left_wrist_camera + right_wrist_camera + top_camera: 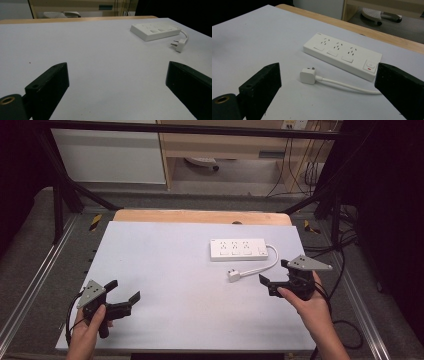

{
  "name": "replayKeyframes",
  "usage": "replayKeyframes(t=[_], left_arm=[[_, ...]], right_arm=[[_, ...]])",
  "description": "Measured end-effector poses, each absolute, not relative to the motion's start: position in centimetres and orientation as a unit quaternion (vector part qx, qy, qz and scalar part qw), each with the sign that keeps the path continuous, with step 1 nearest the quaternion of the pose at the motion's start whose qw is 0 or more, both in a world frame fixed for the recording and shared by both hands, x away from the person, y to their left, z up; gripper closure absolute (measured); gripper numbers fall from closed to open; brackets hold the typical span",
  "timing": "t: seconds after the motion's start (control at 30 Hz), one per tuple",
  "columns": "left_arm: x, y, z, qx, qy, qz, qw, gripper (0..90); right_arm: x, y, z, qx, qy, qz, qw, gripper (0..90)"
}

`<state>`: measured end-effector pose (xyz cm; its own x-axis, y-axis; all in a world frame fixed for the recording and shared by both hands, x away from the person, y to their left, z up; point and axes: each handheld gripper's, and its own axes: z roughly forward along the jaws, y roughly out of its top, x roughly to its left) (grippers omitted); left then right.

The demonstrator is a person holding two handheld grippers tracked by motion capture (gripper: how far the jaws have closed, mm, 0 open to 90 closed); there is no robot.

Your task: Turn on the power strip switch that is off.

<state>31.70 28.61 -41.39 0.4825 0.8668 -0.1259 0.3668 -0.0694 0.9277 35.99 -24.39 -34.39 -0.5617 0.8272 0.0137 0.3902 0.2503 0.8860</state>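
Plug (234, 275) lies flat on the white table (175, 285), right of centre, just in front of the power strip (238, 249), its white cord (265, 265) looping back to the strip's right end. Right gripper (274, 279) is near the plug, just to its right, jaws spread wide, nothing between them; right hand (307, 302) grips it from below, forearm coming in from the bottom edge. In the right gripper view the plug (308, 75) sits between the open jaws, prongs toward the strip (342, 55). Left gripper (125, 292) is low at the front left, well apart from the plug, jaws also spread, empty; left hand (92, 320) wraps the handle. Table has a wooden far edge (200, 216). Beyond: grey floor, black frame bars, a light wood cabinet.
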Motion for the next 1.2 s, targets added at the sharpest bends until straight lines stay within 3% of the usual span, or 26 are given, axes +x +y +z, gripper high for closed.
replayKeyframes(t=[0.73,1.2], left_arm=[[31.7,28.1,-41.6,0.701,0.438,0.239,0.509,4.9],[31.7,28.4,-41.6,0.698,0.445,0.242,0.506,4.9]], right_arm=[[41.3,-24.6,-30.4,0.409,0.741,0.478,0.233,5.7],[43.6,-24.7,-30.3,0.423,0.729,0.483,0.237,3.6]])
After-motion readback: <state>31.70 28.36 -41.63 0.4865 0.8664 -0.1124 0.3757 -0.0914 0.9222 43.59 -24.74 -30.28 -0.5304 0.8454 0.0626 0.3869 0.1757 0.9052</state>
